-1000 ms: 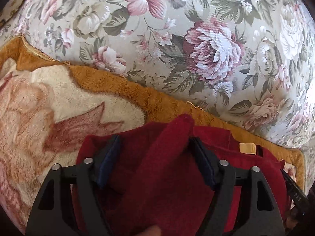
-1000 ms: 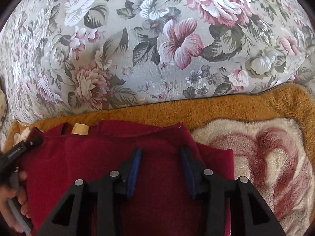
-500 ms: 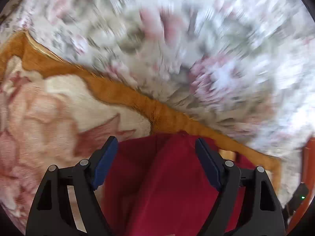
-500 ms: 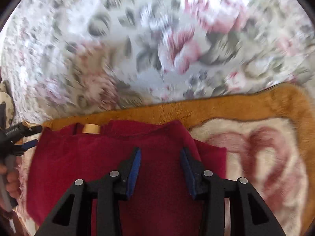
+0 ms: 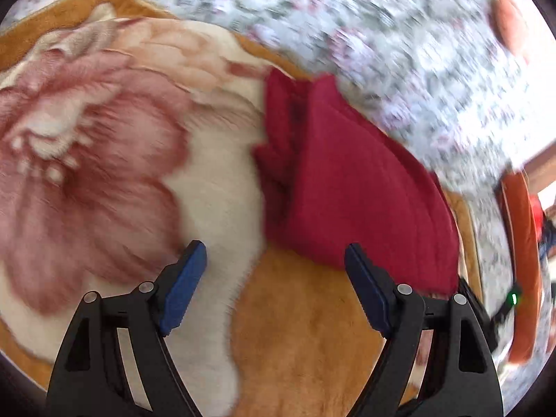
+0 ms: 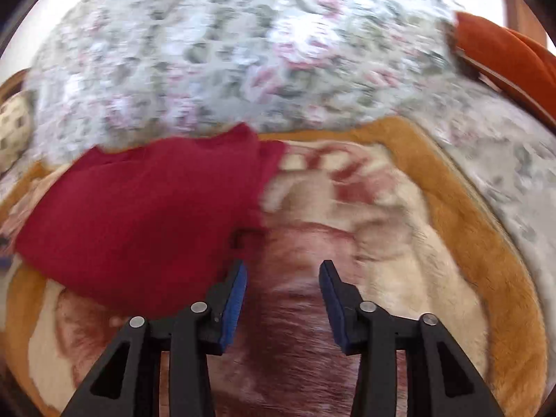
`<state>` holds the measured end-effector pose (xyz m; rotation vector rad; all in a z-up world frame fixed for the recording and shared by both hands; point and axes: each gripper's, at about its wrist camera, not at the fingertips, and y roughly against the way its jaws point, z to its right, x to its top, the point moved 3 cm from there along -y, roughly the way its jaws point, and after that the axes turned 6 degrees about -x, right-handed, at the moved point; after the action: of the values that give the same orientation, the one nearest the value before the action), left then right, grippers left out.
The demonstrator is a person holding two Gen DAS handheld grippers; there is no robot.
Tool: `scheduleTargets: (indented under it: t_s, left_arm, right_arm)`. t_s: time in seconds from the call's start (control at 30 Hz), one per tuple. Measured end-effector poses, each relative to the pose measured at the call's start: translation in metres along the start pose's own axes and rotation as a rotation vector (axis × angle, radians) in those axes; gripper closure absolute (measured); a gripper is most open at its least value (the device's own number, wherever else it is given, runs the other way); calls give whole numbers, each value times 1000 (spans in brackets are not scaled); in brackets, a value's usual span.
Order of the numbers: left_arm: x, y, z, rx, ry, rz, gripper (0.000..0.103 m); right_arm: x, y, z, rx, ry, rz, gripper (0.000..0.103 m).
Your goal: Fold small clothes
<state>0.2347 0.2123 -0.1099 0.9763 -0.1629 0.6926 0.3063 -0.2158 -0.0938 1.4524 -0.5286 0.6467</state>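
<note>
Near blanket [image 5: 305, 340] far edge, folded garment [image 5: 351, 187] is lying, between my grippers: right of left gripper [image 5: 274, 288], left of right gripper [image 6: 283, 299]. Both are standing open, holding nothing; left just widened.

You are in a home, on a sofa or bed: a plush blanket [image 5: 146, 160] with a big flower pattern lies over flowered upholstery [image 6: 243, 55], and a rust-orange cushion [image 6: 500, 52] sits at the edge.
</note>
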Motion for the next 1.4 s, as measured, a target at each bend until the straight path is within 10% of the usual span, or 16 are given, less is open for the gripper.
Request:
scheduleTargets:
  t_s: [0.27,0.57,0.63,0.7,0.73,1.1,1.23,1.4]
  left_arm:
    - [7,-25,14,-166,-3,51,15]
    - [20,-35,7,-175,45,129,14]
    - [23,-36,6,-148,71,135,23]
    - [23,-38,-1,-100,128,128,72]
    - [23,-40,-7,-89,177,122,77]
    - [23,-42,-13,-89,354,130,79]
    - [20,-32,-9,-122,283,173,89]
    - [11,-11,40,64,27,346,89]
  right_arm:
    - [-7,-10,-2,9,0,-5,56]
    - [-5,-15,2,47,-29,3,54]
    - [-5,-17,2,51,-32,4,54]
    - [-5,-17,2,53,-33,6,54]
    - [-5,-17,2,53,-33,7,54]
    - [-3,-17,3,72,-48,-19,52]
    - [7,4,5,72,-14,-99,53]
    - [54,71,-18,123,5,65,52]
